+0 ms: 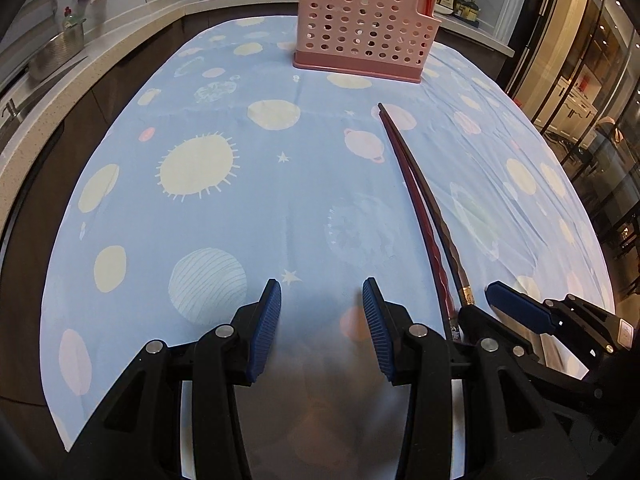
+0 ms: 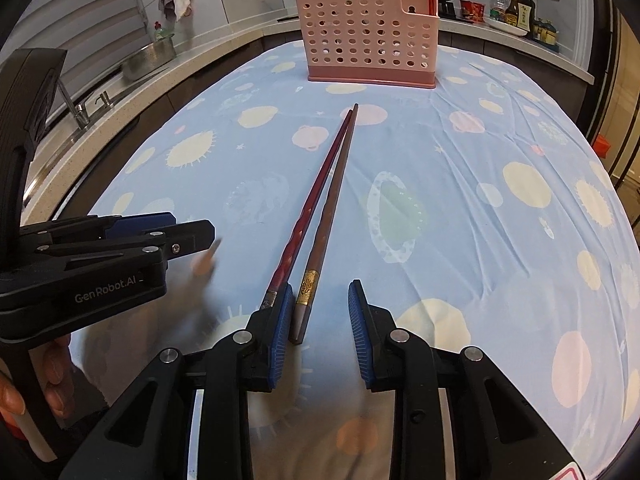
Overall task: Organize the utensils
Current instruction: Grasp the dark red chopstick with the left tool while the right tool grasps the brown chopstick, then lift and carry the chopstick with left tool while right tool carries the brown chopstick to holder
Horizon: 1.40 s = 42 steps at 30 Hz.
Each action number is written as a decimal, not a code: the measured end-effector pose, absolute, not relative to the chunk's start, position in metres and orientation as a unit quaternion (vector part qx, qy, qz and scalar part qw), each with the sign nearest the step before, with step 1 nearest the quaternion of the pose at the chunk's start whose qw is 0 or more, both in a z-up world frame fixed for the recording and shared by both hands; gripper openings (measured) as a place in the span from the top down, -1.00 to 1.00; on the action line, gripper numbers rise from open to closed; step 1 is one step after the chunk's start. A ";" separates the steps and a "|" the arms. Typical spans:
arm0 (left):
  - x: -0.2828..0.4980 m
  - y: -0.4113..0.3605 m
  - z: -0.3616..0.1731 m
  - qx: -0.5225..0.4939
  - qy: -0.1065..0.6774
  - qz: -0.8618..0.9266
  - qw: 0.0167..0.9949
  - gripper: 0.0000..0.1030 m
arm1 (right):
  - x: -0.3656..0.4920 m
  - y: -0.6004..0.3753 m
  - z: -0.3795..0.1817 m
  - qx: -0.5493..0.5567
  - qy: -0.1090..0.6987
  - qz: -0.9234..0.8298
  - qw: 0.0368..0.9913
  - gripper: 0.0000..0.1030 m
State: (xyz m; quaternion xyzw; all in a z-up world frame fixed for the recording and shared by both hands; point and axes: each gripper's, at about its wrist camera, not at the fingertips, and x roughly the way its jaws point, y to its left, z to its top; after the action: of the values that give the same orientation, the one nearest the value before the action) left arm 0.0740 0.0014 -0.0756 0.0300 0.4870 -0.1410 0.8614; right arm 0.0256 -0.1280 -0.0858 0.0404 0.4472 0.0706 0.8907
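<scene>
In the left wrist view, the left gripper (image 1: pixel 322 296) is low over the blue cloth (image 1: pixel 224 208), and its blue pads (image 1: pixel 267 320) stand wide apart with nothing between them. The pink holder (image 1: pixel 362 36) stands upright at the far end of the cloth, straight ahead of this gripper. Two chopsticks lie flat on the cloth, in front of the holder and a little to its right. The red chopstick (image 1: pixel 422 220) and the brown chopstick (image 1: pixel 438 216) lie side by side, their thin tips close together on the holder's side. Their thick ends reach to the right gripper (image 1: pixel 476 304), which comes in from the right; from here I cannot tell how its jaws stand. More chopsticks stand inside the holder, at its right end.

In the right wrist view, the right gripper (image 2: pixel 320 292) is open, its pads (image 2: pixel 280 332) apart. The thick end of the brown chopstick (image 2: pixel 332 200) lies between the fingers, just beside the left pad. The red chopstick (image 2: pixel 310 200) ends outside this pad, touching it or nearly so. Both point at the holder (image 2: pixel 370 32), which is well apart from their tips. The left gripper (image 2: pixel 192 232) is at the left, seen from the side, and a hand (image 2: pixel 36 384) holds its handle. Several chopsticks stick up from the holder at both ends.
</scene>
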 end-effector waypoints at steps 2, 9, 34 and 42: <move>0.072 0.000 -0.075 0.031 0.487 -0.145 0.861 0.21 | 0.025 -0.128 -0.086 0.030 0.445 0.064 0.893 0.66; 0.062 -0.012 -0.072 0.030 0.485 -0.163 0.859 0.03 | 0.020 -0.144 -0.088 0.036 0.443 0.049 0.894 0.86; 0.034 -0.050 -0.082 0.067 0.483 -0.200 0.850 0.26 | 0.001 -0.176 -0.090 0.069 0.438 0.021 0.896 0.87; 0.032 -0.048 -0.082 0.058 0.488 -0.215 0.844 0.83 | -0.003 -0.177 -0.089 0.072 0.437 0.023 0.896 0.87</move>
State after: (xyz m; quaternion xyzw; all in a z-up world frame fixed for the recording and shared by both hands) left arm 0.0321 -0.0480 -0.0820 0.0579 0.4882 -0.2153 0.8438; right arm -0.0028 -0.1773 -0.0892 0.0723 0.4366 0.0232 0.8964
